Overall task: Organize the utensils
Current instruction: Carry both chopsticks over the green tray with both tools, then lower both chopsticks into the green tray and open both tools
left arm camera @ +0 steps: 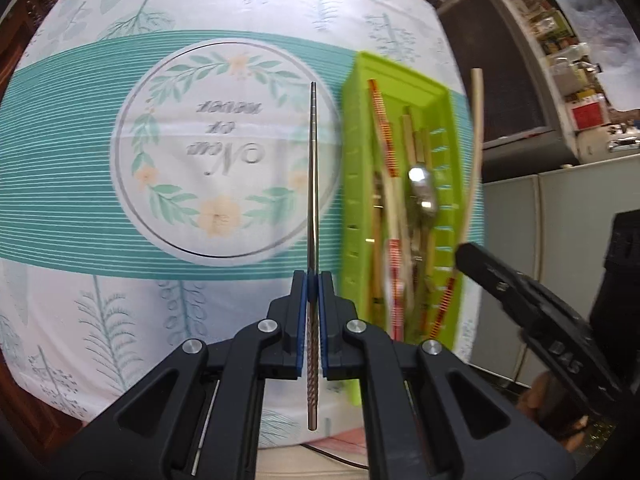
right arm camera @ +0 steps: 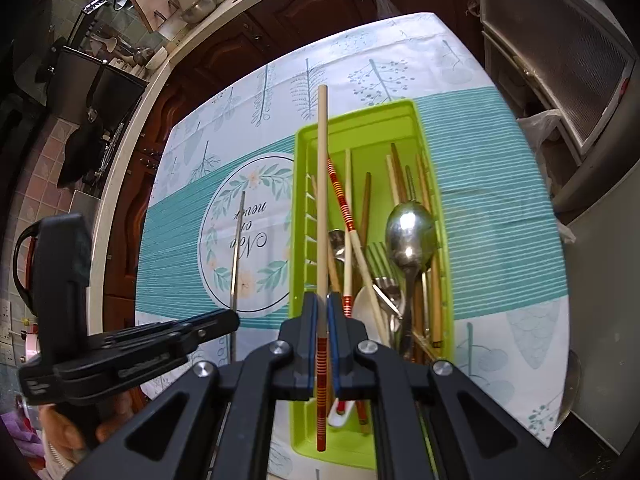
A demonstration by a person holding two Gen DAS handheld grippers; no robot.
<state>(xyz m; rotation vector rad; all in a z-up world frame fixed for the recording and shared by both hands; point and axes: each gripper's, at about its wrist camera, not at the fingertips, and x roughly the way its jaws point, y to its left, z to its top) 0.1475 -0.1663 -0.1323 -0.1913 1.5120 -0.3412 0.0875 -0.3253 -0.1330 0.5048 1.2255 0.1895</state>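
Note:
My left gripper [left arm camera: 314, 280] is shut on a steel chopstick [left arm camera: 313, 184] and holds it above the tablecloth, left of the green tray [left arm camera: 450, 104]. My right gripper [right arm camera: 322, 300] is shut on a cream chopstick with a red-striped end [right arm camera: 322, 184], held over the left side of the green tray [right arm camera: 356, 118]. The tray holds several chopsticks, a large steel spoon [right arm camera: 410, 236], forks [right arm camera: 380, 258] and a white spoon [right arm camera: 362, 308]. The left gripper [right arm camera: 230, 318] and its steel chopstick [right arm camera: 238, 248] show in the right wrist view; the right gripper [left arm camera: 460, 250] and its cream chopstick [left arm camera: 477, 140] show in the left wrist view.
The table wears a white and teal cloth with a round floral print [left arm camera: 224, 152]. Dark wood cabinets [right arm camera: 280, 28] and a counter with cookware stand behind it. A grey cabinet [left arm camera: 520, 220] is beside the table's right edge.

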